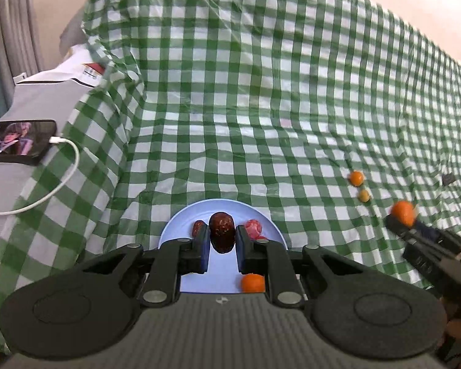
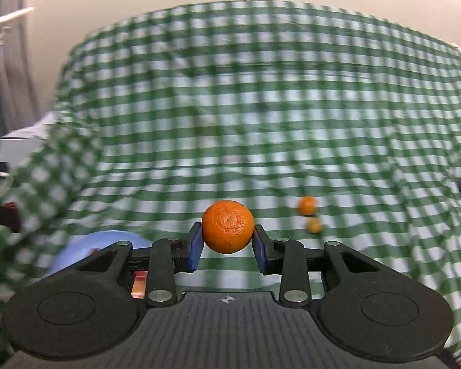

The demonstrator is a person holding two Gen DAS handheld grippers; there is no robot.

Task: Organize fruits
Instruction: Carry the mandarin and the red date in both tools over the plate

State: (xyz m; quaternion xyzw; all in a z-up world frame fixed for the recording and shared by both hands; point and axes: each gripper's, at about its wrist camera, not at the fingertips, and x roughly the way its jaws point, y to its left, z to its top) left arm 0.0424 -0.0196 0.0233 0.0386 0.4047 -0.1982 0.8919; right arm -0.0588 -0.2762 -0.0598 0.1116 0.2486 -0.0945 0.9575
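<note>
My left gripper point(image 1: 221, 235) is shut on a dark red date point(image 1: 221, 232), held above a light blue plate point(image 1: 181, 224). On the plate lie another red date point(image 1: 197, 228), a pinkish-red fruit point(image 1: 253, 228) and a small orange point(image 1: 253, 283). My right gripper point(image 2: 228, 240) is shut on a round orange point(image 2: 228, 227), lifted over the green checked cloth; it also shows in the left wrist view point(image 1: 403, 215) with that orange point(image 1: 403, 212). Two small orange fruits point(image 2: 306, 205) point(image 2: 314, 225) lie on the cloth to the right. The plate point(image 2: 107, 243) shows blurred at the lower left.
A phone point(image 1: 18, 141) with a white cable point(image 1: 61, 178) lies on a grey surface left of the table. A small dark object point(image 1: 448, 179) sits on the cloth at the far right. The green checked tablecloth point(image 1: 261, 92) stretches far back to a pale wall.
</note>
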